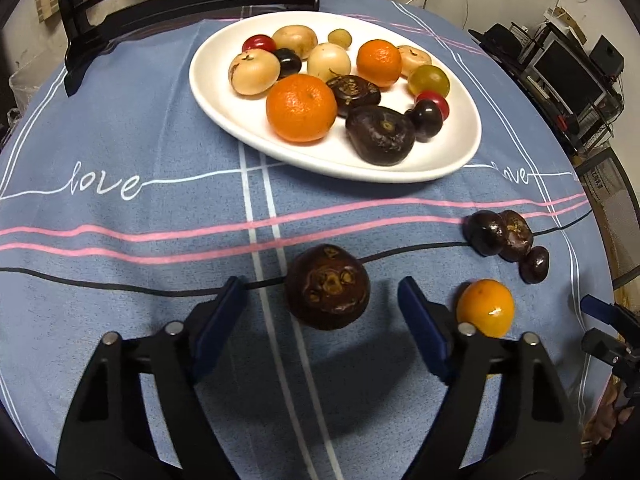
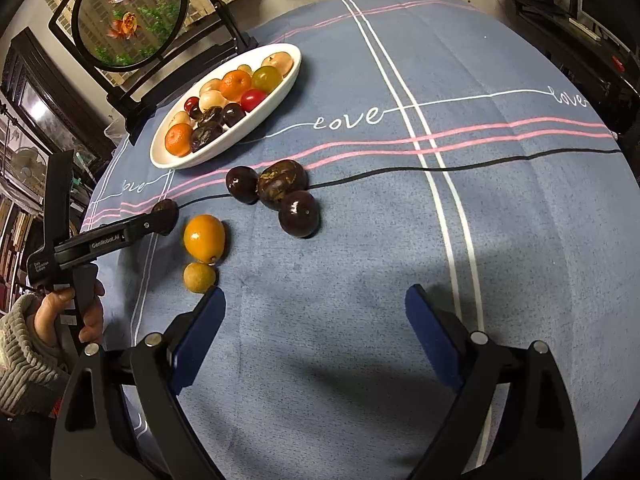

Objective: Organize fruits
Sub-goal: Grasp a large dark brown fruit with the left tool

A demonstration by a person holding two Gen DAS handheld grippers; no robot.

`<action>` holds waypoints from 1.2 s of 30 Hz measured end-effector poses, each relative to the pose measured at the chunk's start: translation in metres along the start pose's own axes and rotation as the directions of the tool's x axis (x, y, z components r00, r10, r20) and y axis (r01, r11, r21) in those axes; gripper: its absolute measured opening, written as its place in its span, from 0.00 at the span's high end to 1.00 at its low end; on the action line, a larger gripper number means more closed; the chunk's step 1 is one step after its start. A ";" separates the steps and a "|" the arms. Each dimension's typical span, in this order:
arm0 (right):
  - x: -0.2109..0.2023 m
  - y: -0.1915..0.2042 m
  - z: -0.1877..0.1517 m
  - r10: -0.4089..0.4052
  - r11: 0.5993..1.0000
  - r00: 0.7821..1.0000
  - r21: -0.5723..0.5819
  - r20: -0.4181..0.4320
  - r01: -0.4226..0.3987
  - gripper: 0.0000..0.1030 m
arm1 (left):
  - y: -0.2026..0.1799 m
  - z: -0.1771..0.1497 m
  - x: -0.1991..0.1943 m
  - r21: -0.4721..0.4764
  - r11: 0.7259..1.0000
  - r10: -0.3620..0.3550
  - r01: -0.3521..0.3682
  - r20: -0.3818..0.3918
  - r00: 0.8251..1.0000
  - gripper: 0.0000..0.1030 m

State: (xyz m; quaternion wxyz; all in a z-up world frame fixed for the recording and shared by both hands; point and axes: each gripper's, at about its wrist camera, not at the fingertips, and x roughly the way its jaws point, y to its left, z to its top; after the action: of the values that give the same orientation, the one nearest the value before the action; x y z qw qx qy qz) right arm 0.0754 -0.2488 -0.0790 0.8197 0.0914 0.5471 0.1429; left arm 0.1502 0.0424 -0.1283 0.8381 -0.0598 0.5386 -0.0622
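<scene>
Here the left tool (image 1: 320, 304) stands spread around a dark fruit (image 1: 327, 287) on the bench (image 1: 120, 300), not touching it; the right tool (image 2: 314, 320) gapes, holding nothing, near an orange (image 2: 204, 239).

Left gripper (image 1: 322, 304) and right gripper (image 2: 314, 312): fingers spread wide

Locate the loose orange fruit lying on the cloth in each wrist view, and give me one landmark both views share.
Left wrist view: the loose orange fruit lies lower right on the cloth, just outside the left gripper.
Right wrist view: the same fruit lies left of centre, with a small tan fruit beside it.
Shared landmark: the white plate of fruit.
</scene>
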 end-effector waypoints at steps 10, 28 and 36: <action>0.005 0.004 0.002 -0.004 1.000 1.000 -0.015 -0.017 0.004 0.11 | 0.000 -0.003 -0.001 0.033 0.999 0.017 -0.018 0.028 0.999 0.59; 0.044 0.053 0.059 0.022 0.971 1.000 -0.237 0.018 -0.017 0.11 | 0.041 -0.085 -0.048 -0.088 0.994 0.071 -0.066 0.061 0.996 0.58; 0.062 0.043 0.071 0.008 0.960 1.000 -0.280 -0.013 -0.011 0.36 | 0.036 -0.087 -0.048 -0.075 0.992 0.108 -0.102 0.075 0.991 0.58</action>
State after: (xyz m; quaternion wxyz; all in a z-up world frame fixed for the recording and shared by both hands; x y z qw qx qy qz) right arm 0.1577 -0.1873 -0.0921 0.8205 -0.0238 0.5257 0.2232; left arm 0.0531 0.0830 -0.1275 0.8582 -0.0634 0.5093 0.0034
